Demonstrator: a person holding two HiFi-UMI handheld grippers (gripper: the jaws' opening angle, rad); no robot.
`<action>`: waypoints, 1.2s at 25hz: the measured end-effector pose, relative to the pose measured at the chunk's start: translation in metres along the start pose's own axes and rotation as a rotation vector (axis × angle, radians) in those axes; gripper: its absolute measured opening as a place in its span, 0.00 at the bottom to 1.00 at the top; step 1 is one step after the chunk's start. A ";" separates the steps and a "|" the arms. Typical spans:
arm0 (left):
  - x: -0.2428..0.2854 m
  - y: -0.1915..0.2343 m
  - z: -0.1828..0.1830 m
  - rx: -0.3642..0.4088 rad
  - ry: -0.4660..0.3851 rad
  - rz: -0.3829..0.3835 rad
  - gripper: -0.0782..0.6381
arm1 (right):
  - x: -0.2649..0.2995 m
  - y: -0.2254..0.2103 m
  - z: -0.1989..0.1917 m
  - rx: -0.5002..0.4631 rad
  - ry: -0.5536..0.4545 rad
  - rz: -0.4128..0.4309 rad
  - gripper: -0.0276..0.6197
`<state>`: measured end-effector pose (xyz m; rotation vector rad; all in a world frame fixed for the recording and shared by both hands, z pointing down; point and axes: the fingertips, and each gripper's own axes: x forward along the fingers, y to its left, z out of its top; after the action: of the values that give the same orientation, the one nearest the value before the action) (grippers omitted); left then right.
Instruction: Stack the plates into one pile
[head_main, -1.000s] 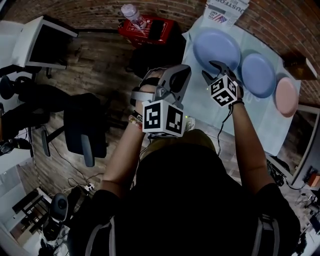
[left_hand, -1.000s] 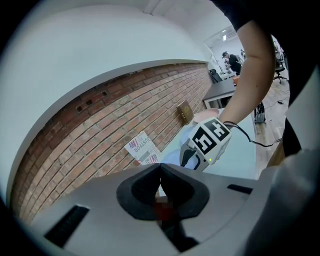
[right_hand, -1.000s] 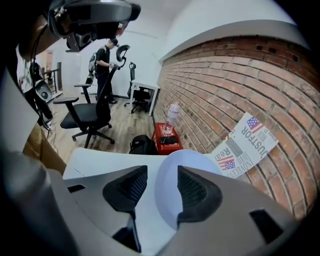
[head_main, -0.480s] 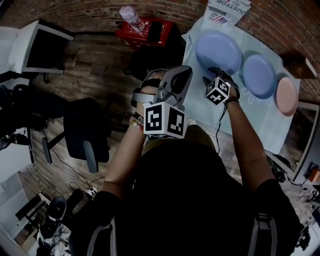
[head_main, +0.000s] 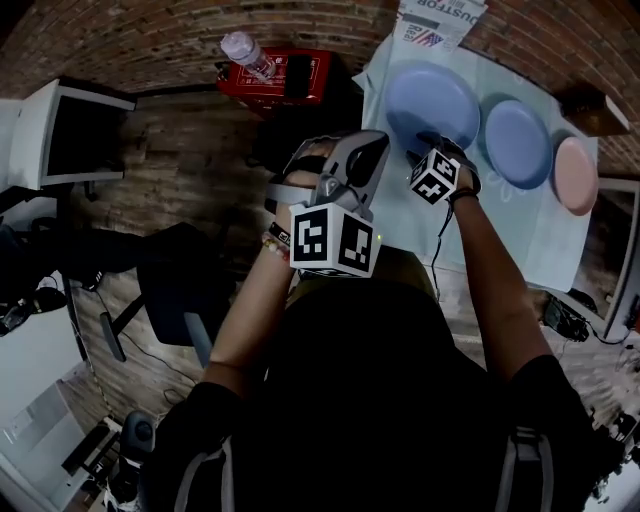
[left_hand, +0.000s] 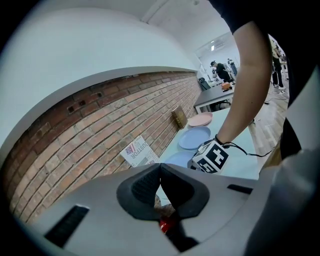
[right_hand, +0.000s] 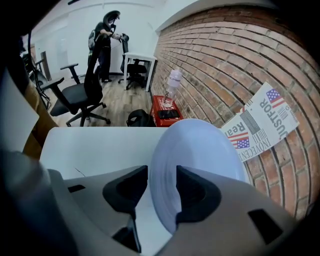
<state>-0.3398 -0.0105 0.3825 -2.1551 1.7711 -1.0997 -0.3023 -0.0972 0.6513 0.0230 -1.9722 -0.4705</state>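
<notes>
Three plates lie in a row on the pale table: a large light-blue plate, a smaller blue plate and a pink plate. My right gripper is at the large plate's near rim. In the right gripper view that plate has its rim between the jaws of the right gripper, which stand wide, with a thin gap at the left pad. My left gripper hovers left of the table, off its edge. The left gripper has its pads together and nothing between them.
A printed leaflet leans on the brick wall behind the plates. A wooden block sits at the table's far right. On the floor to the left stand a red box with a bottle and an office chair.
The right gripper has edged slightly forward and left along the large plate's near rim. The left gripper has held its place. The head view has swung a little.
</notes>
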 end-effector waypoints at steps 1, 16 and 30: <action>0.003 0.002 0.000 0.004 -0.006 -0.007 0.14 | 0.002 0.000 -0.001 0.005 0.006 0.000 0.34; 0.019 0.008 0.005 0.037 -0.093 -0.114 0.14 | 0.002 0.000 -0.001 -0.038 0.033 -0.100 0.14; 0.010 0.022 0.005 0.053 -0.114 -0.113 0.14 | -0.115 -0.011 0.060 -0.128 -0.084 -0.323 0.11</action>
<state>-0.3538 -0.0271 0.3719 -2.2618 1.5721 -1.0135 -0.3067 -0.0627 0.5261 0.2475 -2.0251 -0.8180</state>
